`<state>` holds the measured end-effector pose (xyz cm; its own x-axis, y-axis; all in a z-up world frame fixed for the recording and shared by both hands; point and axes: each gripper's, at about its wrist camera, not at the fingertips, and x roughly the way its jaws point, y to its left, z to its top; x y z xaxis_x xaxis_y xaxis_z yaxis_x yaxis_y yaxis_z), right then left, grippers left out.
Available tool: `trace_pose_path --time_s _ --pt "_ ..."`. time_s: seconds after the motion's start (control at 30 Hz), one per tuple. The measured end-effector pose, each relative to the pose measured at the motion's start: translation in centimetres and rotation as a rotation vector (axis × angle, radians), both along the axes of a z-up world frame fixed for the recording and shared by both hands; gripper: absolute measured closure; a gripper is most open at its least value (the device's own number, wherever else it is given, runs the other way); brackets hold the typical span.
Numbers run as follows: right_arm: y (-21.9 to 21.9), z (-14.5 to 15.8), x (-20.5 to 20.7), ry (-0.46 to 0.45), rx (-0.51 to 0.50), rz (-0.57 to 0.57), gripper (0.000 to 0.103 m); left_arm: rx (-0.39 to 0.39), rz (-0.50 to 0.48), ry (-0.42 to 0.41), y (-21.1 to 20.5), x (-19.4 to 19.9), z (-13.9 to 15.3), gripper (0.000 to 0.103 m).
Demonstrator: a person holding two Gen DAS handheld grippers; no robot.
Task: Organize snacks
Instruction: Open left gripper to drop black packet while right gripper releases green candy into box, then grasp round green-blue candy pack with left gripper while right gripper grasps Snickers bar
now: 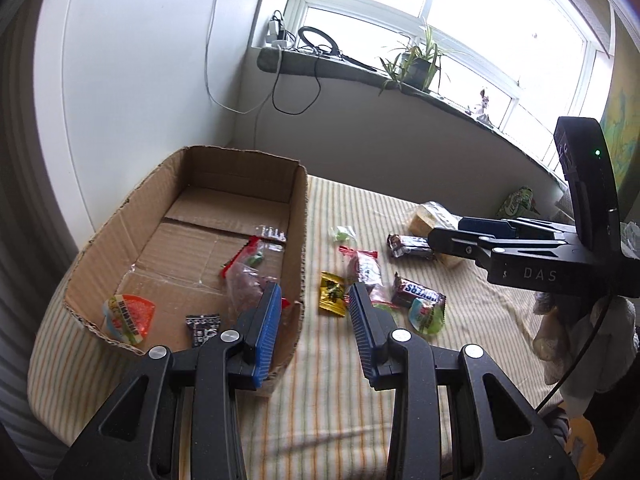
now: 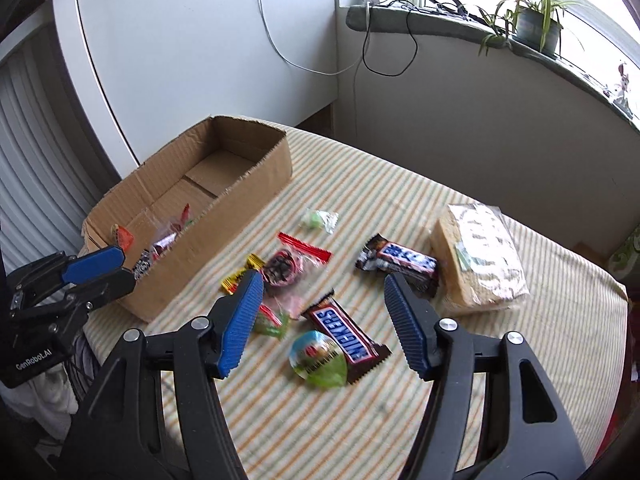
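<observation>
An open cardboard box [image 1: 296, 216] [image 2: 224, 236] sits on the striped table and holds several snacks, among them an orange jelly cup [image 1: 130, 316] and a clear bag with red trim [image 1: 246, 268]. My left gripper [image 1: 314, 298] is open and empty over the box's near right wall. My right gripper [image 2: 322, 286] is open and empty above a Snickers bar [image 2: 344, 332] [image 1: 418, 294]. Near it lie a green jelly cup [image 2: 318, 360], a second Snickers bar [image 2: 400, 262], a yellow candy [image 2: 240, 274] [image 1: 333, 294] and a red-trimmed clear bag [image 2: 294, 262].
A large wrapped pack of wafers [image 2: 478, 256] lies at the table's right. A small green candy [image 2: 320, 219] lies behind the snacks. A window sill with a potted plant [image 2: 536, 26] and cables runs along the back. The white wall stands behind the box.
</observation>
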<state>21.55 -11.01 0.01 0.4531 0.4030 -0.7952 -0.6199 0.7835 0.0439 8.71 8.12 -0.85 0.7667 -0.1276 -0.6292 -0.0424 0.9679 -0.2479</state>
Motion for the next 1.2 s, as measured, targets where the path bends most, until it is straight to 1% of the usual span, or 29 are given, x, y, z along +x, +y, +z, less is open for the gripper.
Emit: trace_pose_path --time_s 0.1,0.17,0.33,0.4,0.43,0.5,0.6,0.7,0.8,1.07,1.2 --pt "-1.6 -1.1 -0.1 0.010 -0.022 -0.010 0.037 -0.005 -0.025 0.012 -1.3 0.3 -0.3 0.069" --pt "-2.5 -2.0 0.1 0.032 -0.029 -0.016 0.037 -0.009 -0.043 0.025 -2.2 0.5 -0.7 0.069" --pt "-3.9 -3.6 1.0 0.099 -0.012 -0.011 0.038 -0.019 -0.086 0.062 -4.5 1.0 -1.8 0.069" --pt "-4.1 -4.0 1.5 0.126 0.000 0.003 0.046 -0.018 -0.106 0.076 -5.6 1.4 -2.2 0.069" --pt "-4.1 -4.2 1.8 0.138 0.001 0.012 0.048 -0.017 -0.117 0.081 -6.1 1.5 -2.4 0.069" --pt "-4.0 -4.5 2.6 0.163 0.003 0.035 0.051 -0.017 -0.139 0.095 -7.1 1.9 -2.8 0.069" --pt "-3.4 -5.0 3.5 0.208 0.008 0.086 0.053 -0.018 -0.178 0.107 -8.6 2.6 -3.3 0.069" --pt "-2.8 -5.5 4.1 0.234 -0.008 0.125 0.057 -0.019 -0.209 0.117 -9.8 3.2 -3.8 0.069" --pt "-2.4 -6.3 4.7 0.265 -0.014 0.154 0.060 -0.028 -0.222 0.132 -10.5 3.9 -4.4 0.069" --pt "-1.7 -7.2 5.2 0.304 0.006 0.200 0.061 -0.023 -0.233 0.147 -10.9 5.1 -5.4 0.069" --pt "-0.9 -8.0 4.6 0.300 -0.027 0.225 0.061 -0.014 -0.227 0.147 -11.0 5.3 -5.6 0.069"
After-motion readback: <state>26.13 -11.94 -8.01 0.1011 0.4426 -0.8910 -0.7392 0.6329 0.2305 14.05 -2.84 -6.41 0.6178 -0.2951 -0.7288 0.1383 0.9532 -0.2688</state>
